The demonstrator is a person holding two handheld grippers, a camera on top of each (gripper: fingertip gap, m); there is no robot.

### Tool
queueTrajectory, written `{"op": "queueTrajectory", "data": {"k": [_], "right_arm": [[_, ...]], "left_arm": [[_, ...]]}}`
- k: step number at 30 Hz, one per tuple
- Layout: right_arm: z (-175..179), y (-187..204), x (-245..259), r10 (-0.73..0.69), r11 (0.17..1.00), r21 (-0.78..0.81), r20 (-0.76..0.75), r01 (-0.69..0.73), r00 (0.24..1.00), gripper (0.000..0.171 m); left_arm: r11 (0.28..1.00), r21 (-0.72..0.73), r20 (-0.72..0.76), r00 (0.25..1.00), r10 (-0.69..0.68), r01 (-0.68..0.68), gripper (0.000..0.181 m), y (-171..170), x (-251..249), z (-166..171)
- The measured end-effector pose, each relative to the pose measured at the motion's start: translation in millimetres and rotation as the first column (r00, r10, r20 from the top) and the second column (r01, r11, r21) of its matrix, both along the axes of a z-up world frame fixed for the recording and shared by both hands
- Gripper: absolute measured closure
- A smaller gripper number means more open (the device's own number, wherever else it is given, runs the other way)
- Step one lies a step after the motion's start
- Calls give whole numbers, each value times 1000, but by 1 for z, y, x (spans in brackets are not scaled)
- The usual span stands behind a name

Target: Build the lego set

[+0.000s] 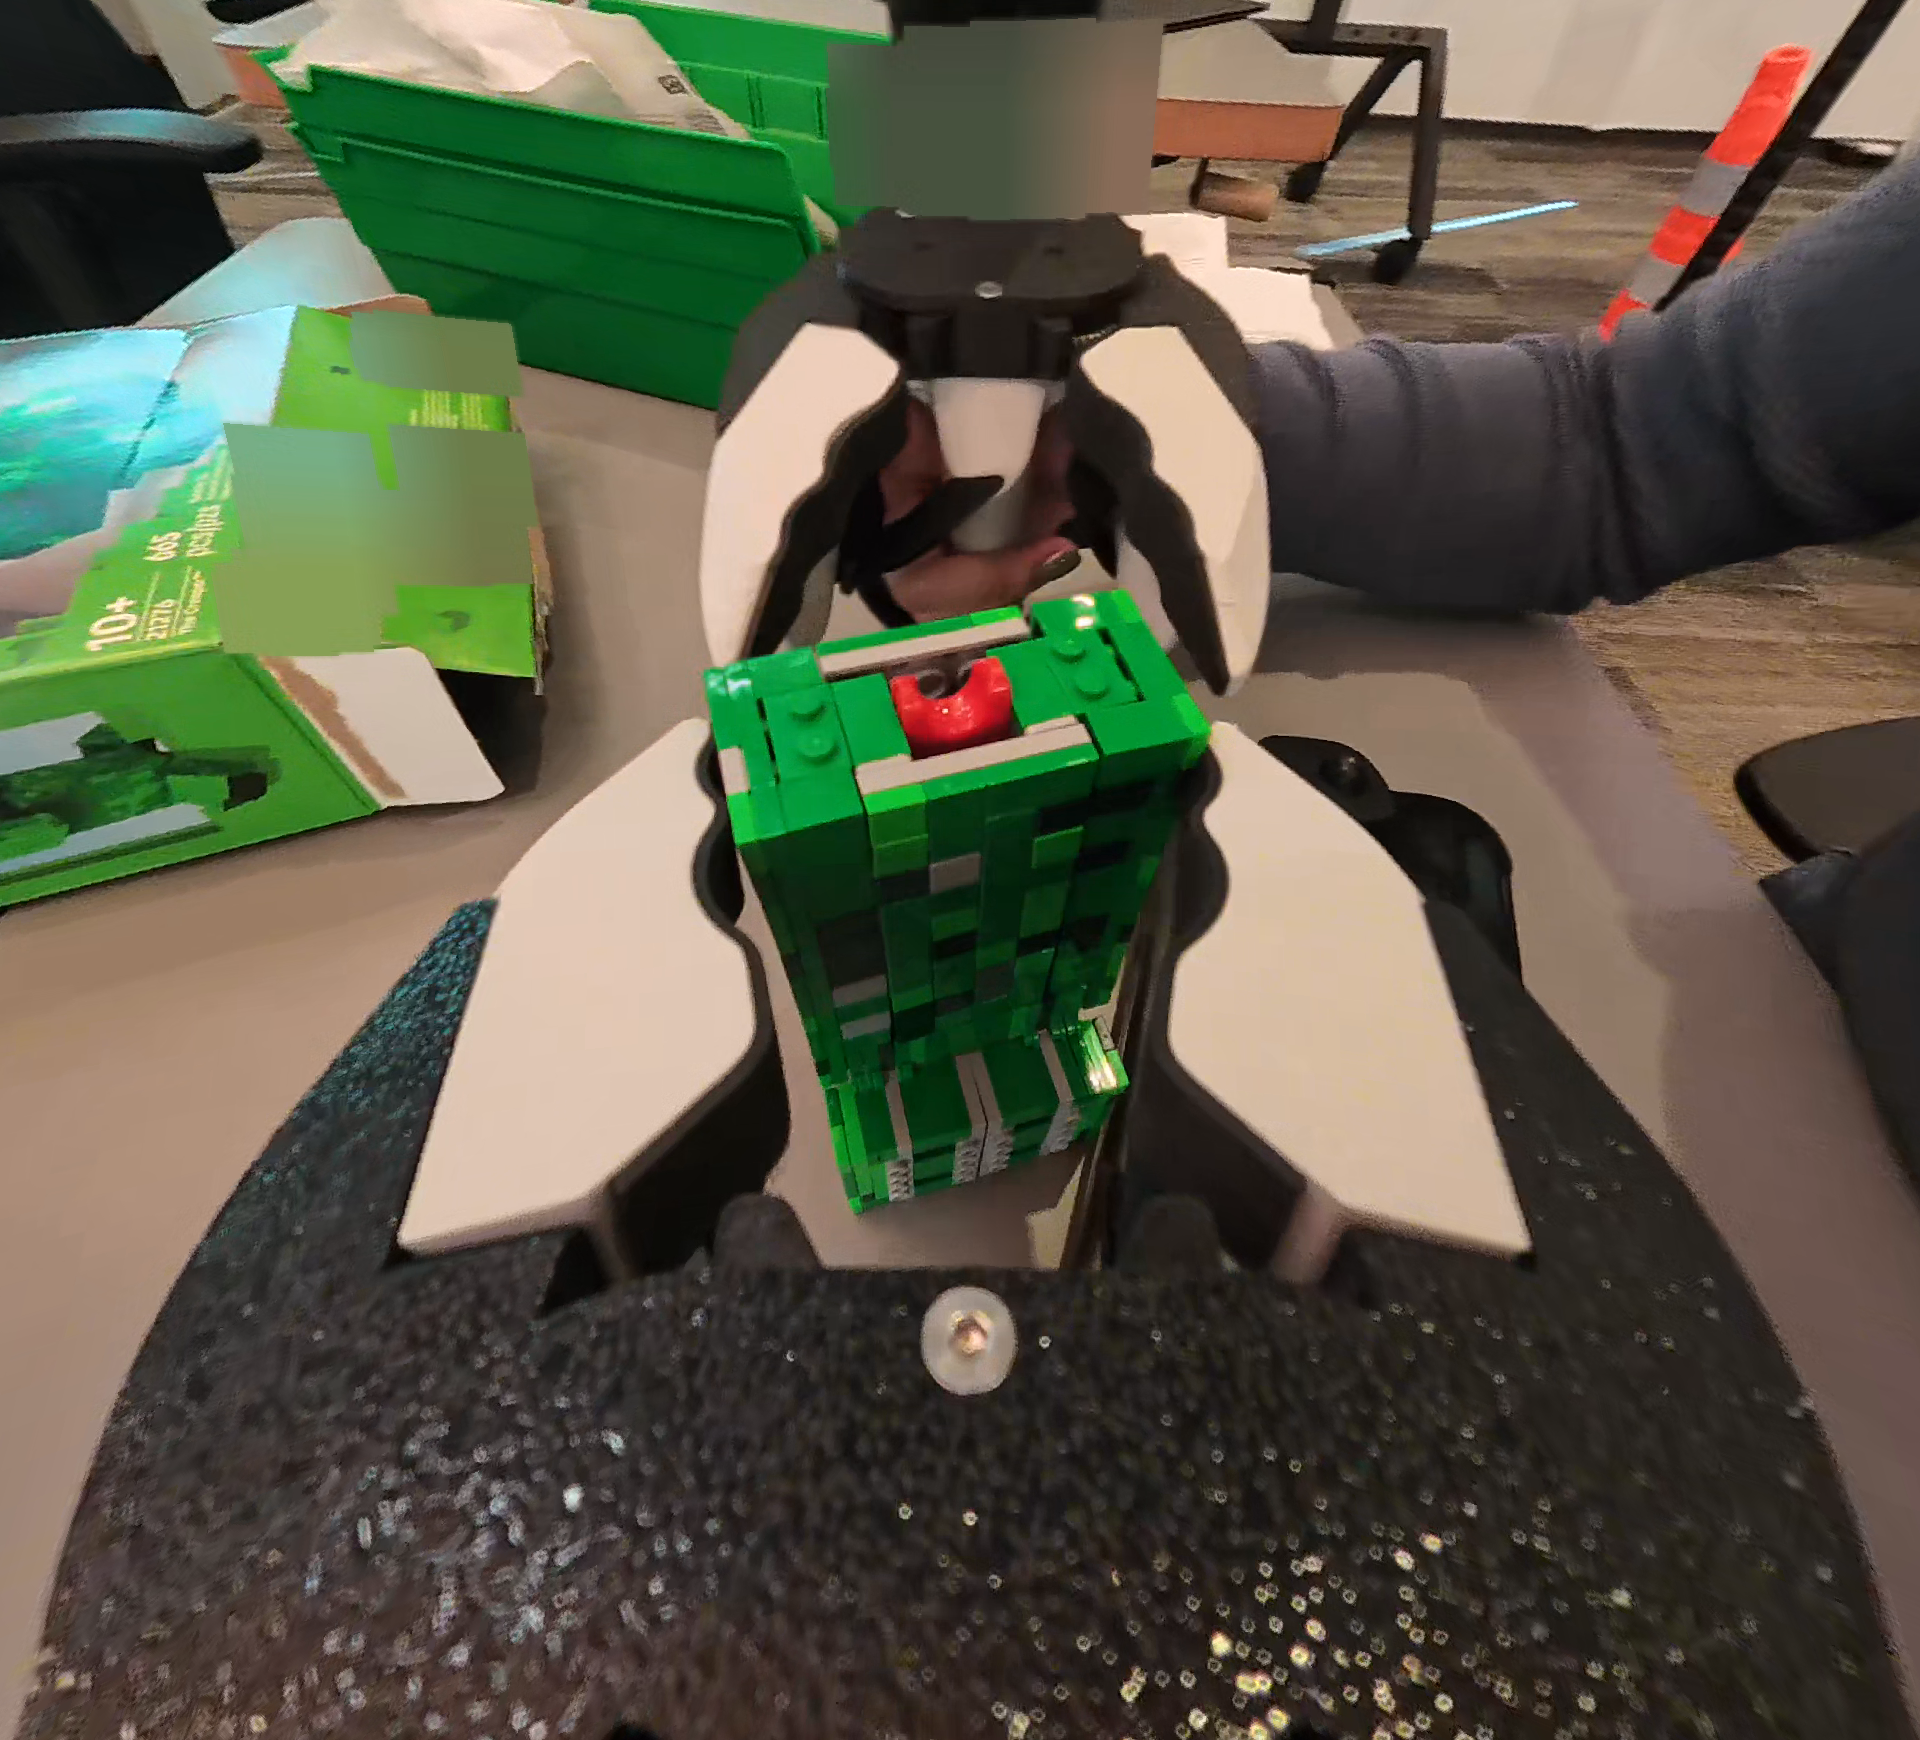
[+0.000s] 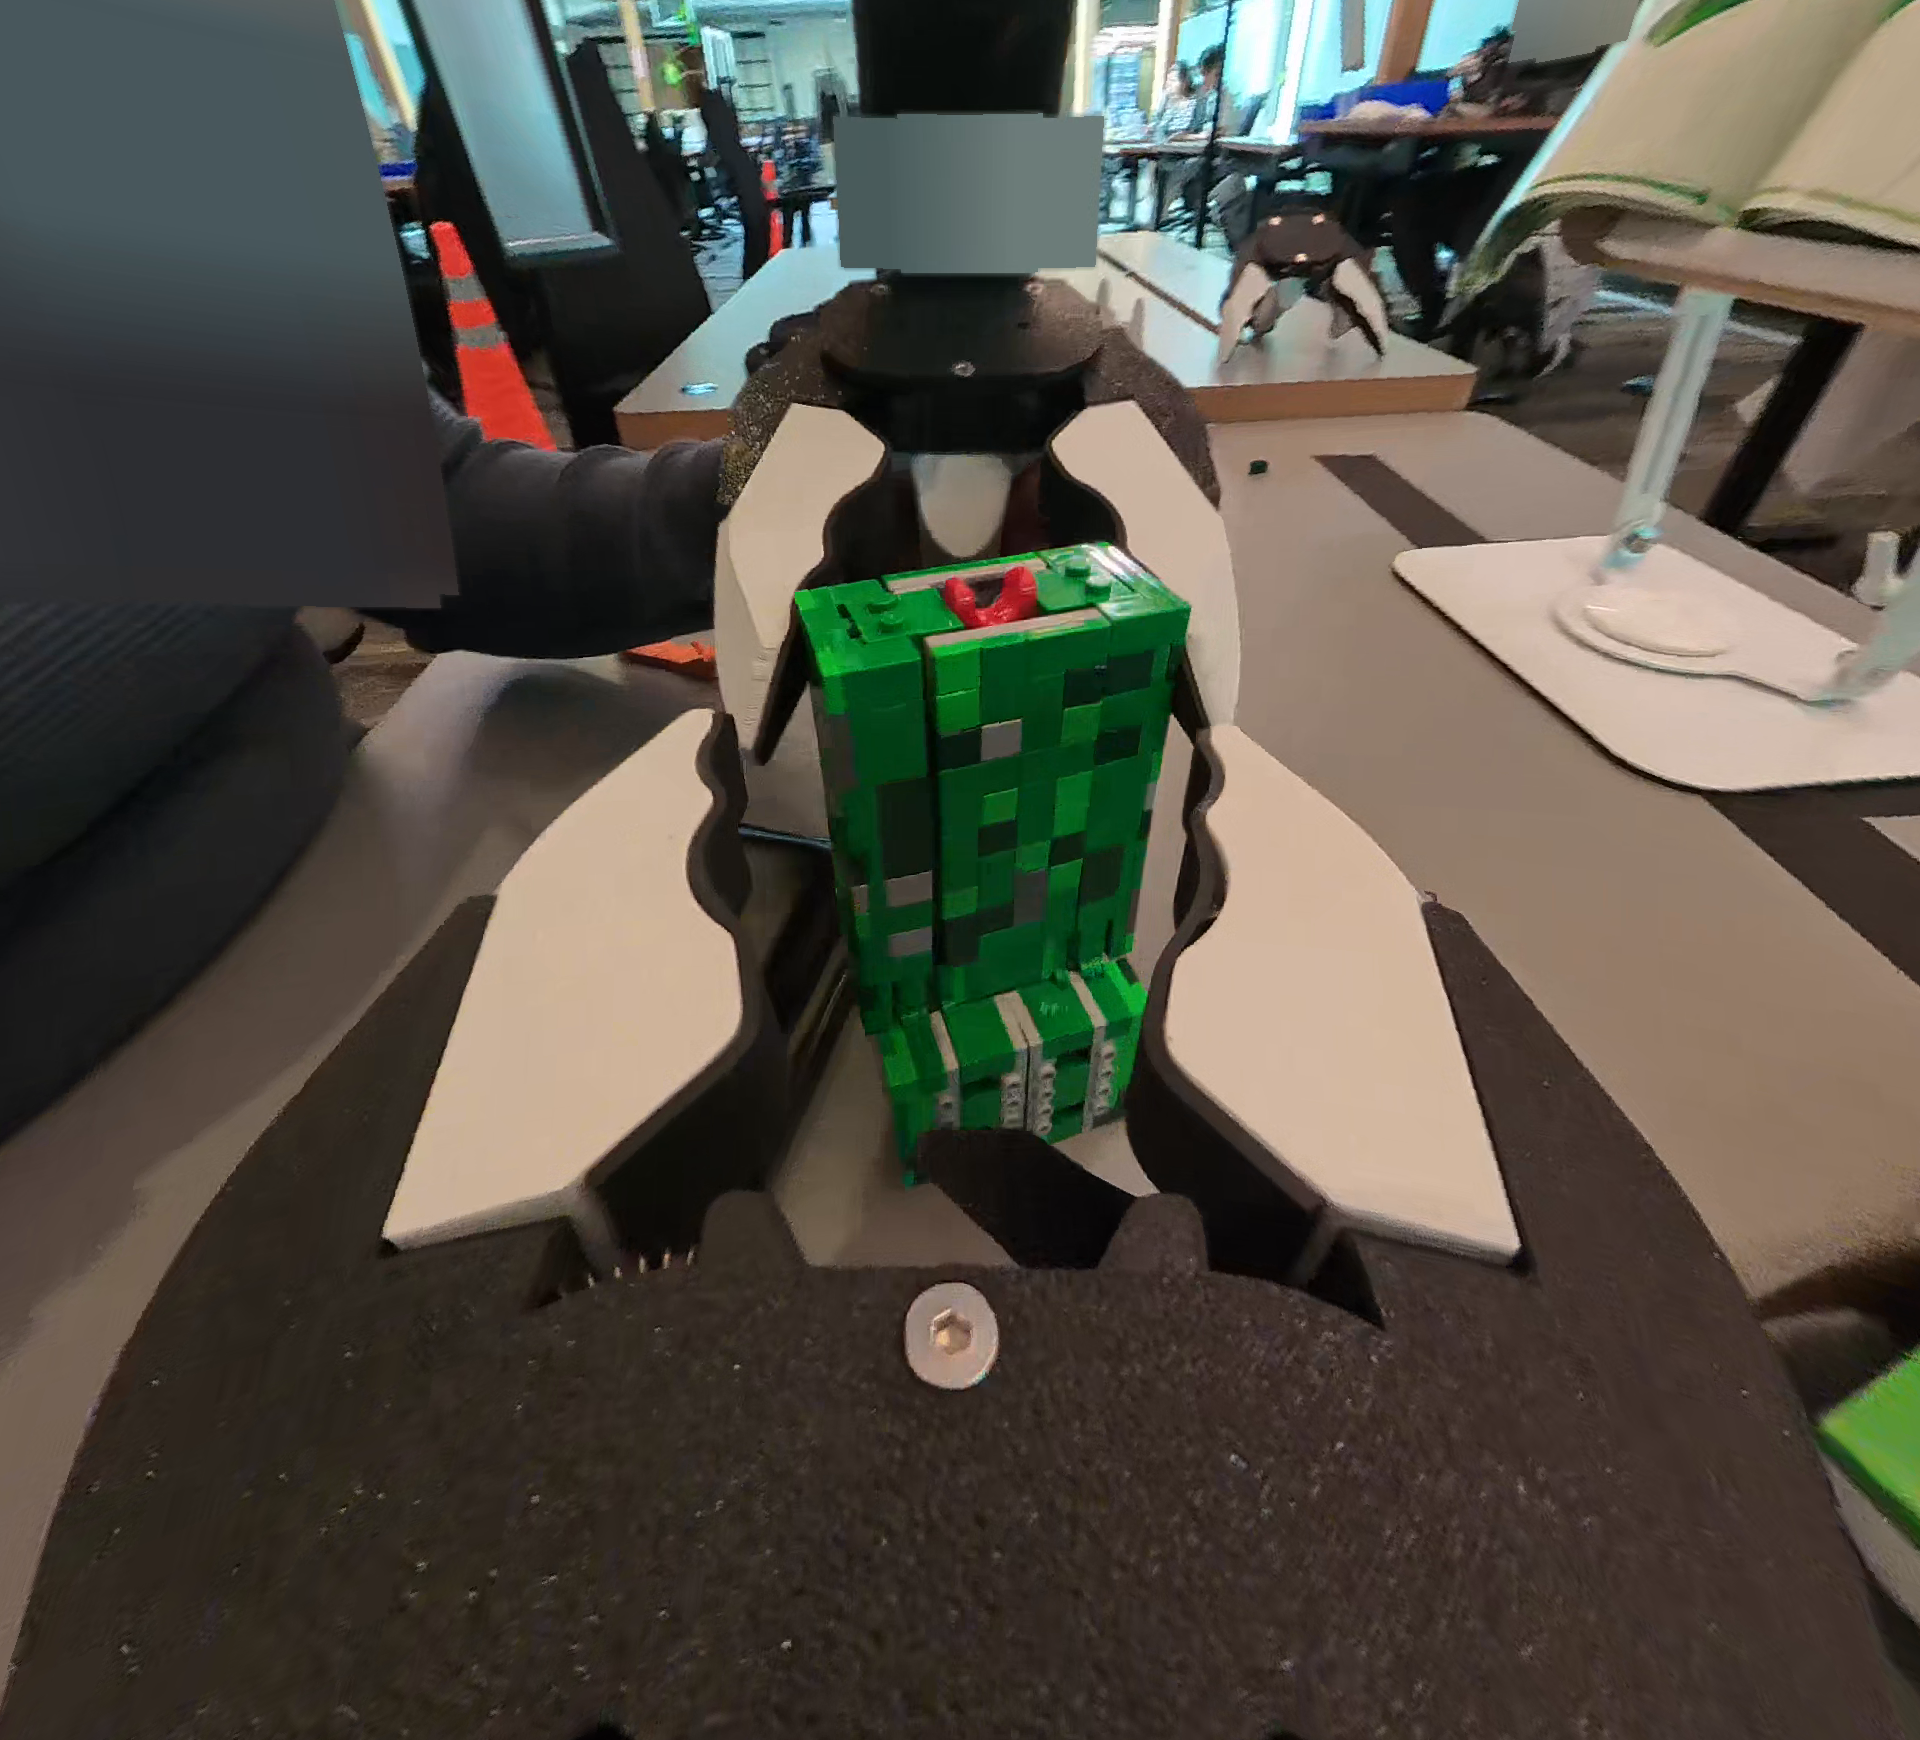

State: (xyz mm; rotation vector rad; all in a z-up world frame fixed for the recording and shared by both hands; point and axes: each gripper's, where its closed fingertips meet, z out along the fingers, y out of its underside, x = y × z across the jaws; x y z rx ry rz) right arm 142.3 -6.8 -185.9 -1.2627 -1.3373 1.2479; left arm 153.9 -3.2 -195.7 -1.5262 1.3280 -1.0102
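Observation:
A tall green lego tower (image 1: 966, 911) with dark and grey tiles stands upright on the grey table (image 1: 208, 1015). A red piece (image 1: 940, 708) sits in a recess at its top. My left gripper (image 1: 964, 745) is shut on the tower's upper sides, with both fingertips touching it. My right gripper (image 1: 987, 651) faces it from the far side, held by a hand in a grey sleeve (image 1: 1558, 464). In the right wrist view the tower (image 2: 997, 838) and red piece (image 2: 987, 599) stand between my right gripper's (image 2: 961, 755) open fingers, with a gap on the left side. The left gripper (image 2: 987, 714) is behind.
An opened green lego box (image 1: 208, 651) lies to the left and green bins (image 1: 540, 204) stand behind it. An orange cone (image 1: 1714, 163) is on the floor. An open instruction booklet (image 2: 1766, 80) rests on a stand with a white base (image 2: 1662, 651). A spare gripper (image 2: 1299, 277) lies on a far table. My left and right fingertips are right by each other.

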Motion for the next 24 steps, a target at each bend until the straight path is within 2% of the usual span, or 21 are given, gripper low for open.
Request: {"op": "queueTrajectory", "data": {"k": [8,11,15,18,24], "right_arm": [[4,7,-12,93,995,47,-28,-92,995,95],[8,5,-15,114,991,74,-45,-111,992,88],[8,4,-19,128,985,115,6,-128,992,84],[8,4,-21,145,982,118,16,-146,989,95],[7,4,-21,129,983,133,12,-129,992,96]], "left_arm": [[999,-29,36,999,-35,36,99,1,-3,1],[998,-37,44,998,-50,52,99,-1,-4,1],[997,-39,36,997,-64,65,99,-1,-4,0],[997,-40,31,997,-70,72,99,-2,-5,0],[996,-37,39,996,-75,76,99,-2,-4,0]]}}
